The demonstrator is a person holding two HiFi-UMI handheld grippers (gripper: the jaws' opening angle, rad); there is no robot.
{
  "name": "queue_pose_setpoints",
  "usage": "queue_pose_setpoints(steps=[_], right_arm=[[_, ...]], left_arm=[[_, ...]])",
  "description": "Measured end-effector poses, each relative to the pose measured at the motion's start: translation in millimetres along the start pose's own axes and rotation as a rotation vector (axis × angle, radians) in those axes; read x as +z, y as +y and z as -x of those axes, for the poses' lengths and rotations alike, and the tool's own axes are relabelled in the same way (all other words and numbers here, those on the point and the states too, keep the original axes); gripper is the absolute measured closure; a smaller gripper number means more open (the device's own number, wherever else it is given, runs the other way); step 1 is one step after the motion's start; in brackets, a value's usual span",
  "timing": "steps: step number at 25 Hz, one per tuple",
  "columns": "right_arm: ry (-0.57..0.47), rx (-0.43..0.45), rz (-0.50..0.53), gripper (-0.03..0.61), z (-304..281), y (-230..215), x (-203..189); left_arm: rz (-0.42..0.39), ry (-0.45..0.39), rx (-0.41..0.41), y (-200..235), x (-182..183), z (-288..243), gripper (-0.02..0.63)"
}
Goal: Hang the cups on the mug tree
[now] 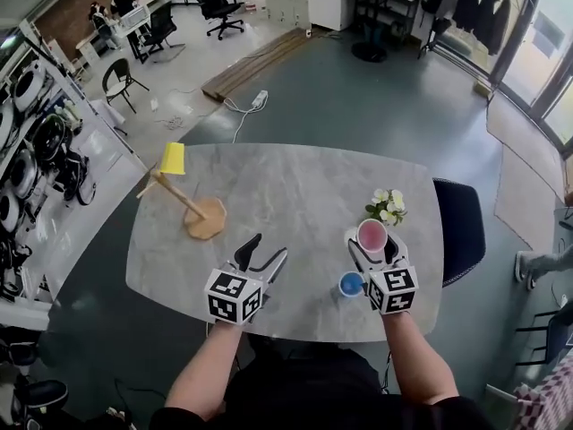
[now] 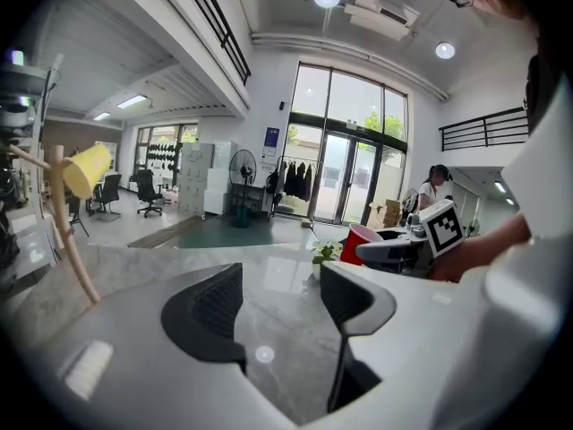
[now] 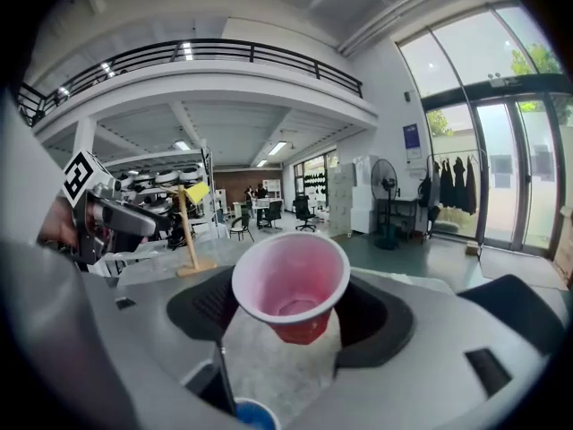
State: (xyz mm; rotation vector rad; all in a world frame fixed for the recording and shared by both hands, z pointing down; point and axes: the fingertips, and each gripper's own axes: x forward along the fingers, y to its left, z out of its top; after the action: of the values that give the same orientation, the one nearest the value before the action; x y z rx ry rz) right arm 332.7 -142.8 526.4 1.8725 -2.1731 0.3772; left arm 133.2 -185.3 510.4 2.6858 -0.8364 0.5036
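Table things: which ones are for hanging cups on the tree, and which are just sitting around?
For the job: mug tree; yellow cup hanging on it; red cup held in the right gripper; blue cup on the table; empty, open left gripper.

Just lying about: flowers; dark chair; power strip beyond the table.

Left gripper (image 1: 269, 247) over the tabletop's (image 1: 304, 186) near edge, around mid-width, jaws apart, nothing between them, tilted slightly down. Right gripper (image 1: 372, 240) toward the near right corner, jaws clamped on a red cup (image 3: 291, 289), mouth up. Both forearms bare, left forearm (image 1: 210, 365) and right forearm (image 1: 416, 361) reaching in from the near edge.
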Motion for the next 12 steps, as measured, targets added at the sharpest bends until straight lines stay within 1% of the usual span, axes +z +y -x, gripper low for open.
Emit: queue_pose_setpoints(steps=[4, 7, 12], right_arm=[[-0.004, 0.034, 0.024, 0.245, -22, 64, 23], [-0.014, 0.059, 0.038, 0.245, -41, 118, 38], [-0.036, 0.104, 0.034, 0.245, -73, 200, 64]], left_arm=[[-0.040, 0.006, 0.022, 36, -9, 42, 0.334], [-0.043, -0.003, 0.025, 66, -14, 78, 0.339], [-0.031, -0.030, 0.058, 127, -13, 132, 0.345]])
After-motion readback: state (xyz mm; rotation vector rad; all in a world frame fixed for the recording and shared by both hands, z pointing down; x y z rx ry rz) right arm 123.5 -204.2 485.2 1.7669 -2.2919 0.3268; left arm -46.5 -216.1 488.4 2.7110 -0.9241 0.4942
